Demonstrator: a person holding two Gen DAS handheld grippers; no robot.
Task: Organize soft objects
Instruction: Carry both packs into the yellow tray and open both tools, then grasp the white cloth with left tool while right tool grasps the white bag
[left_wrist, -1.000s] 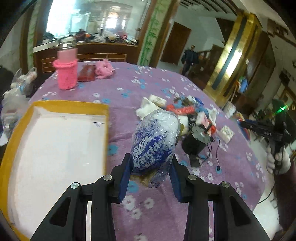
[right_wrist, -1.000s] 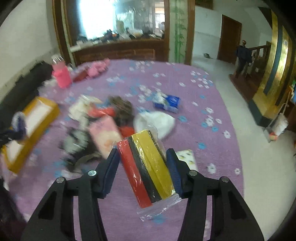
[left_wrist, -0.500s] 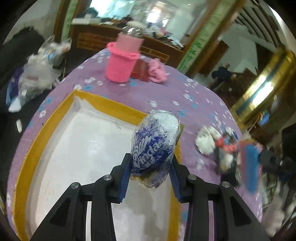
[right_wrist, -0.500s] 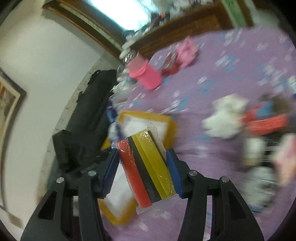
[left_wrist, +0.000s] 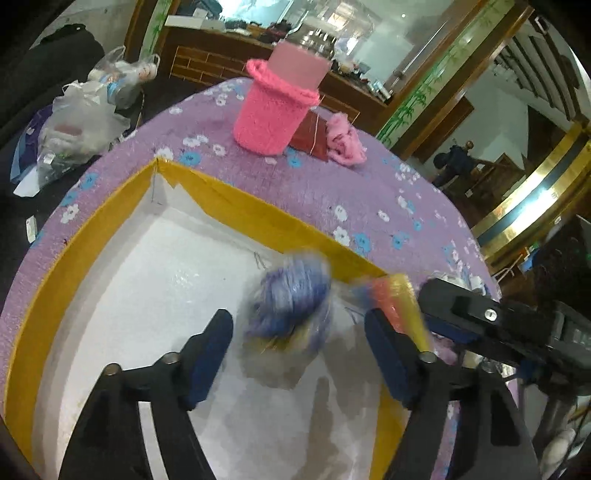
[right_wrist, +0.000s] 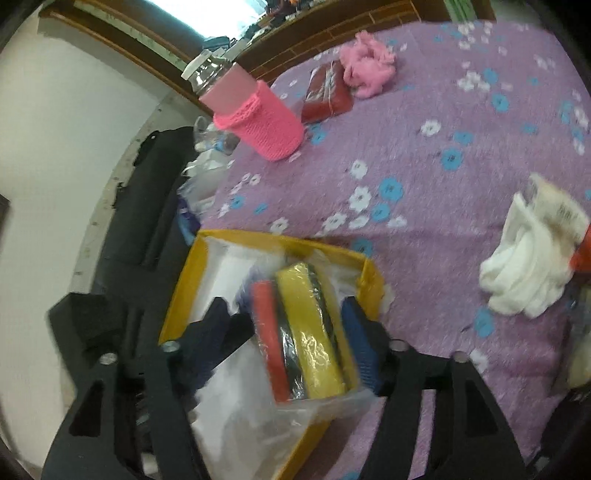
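Dropping now: two items going into the yellow-rimmed box (left_wrist: 258, 221) at once, one from each hand
Left tongs (left_wrist: 295, 347): jaws opening, pads standing clear on both sides of the blue-and-white tissue pack (left_wrist: 291, 299); pack blurred, seemingly falling free over the white box floor, nothing gripped
Right tongs (right_wrist: 284, 332): jaws opening, with the bagged red, black and yellow sponges (right_wrist: 299, 332) between them; gap visible on the left pad, right pad close to the bag, contact there hard to tell; judged released or nearly so
Box contents: white lining mostly bare in the left wrist view; only the tissue pack and the sponge bag arriving, sponges at the near right corner by the rim
Done so far: judged an early stage, first two soft things about to land
Left to do: white cloth bundle (right_wrist: 532, 251) lying loose on the purple flowered counter (right_wrist: 443, 122), with more items cut off at the right edge
Far end of counter: pink knitted sleeve on a bottle (left_wrist: 277, 114), dark red packet (left_wrist: 310, 136), pink fluffy piece (left_wrist: 345, 142), all well apart from the box; unclear whether meant for sorting
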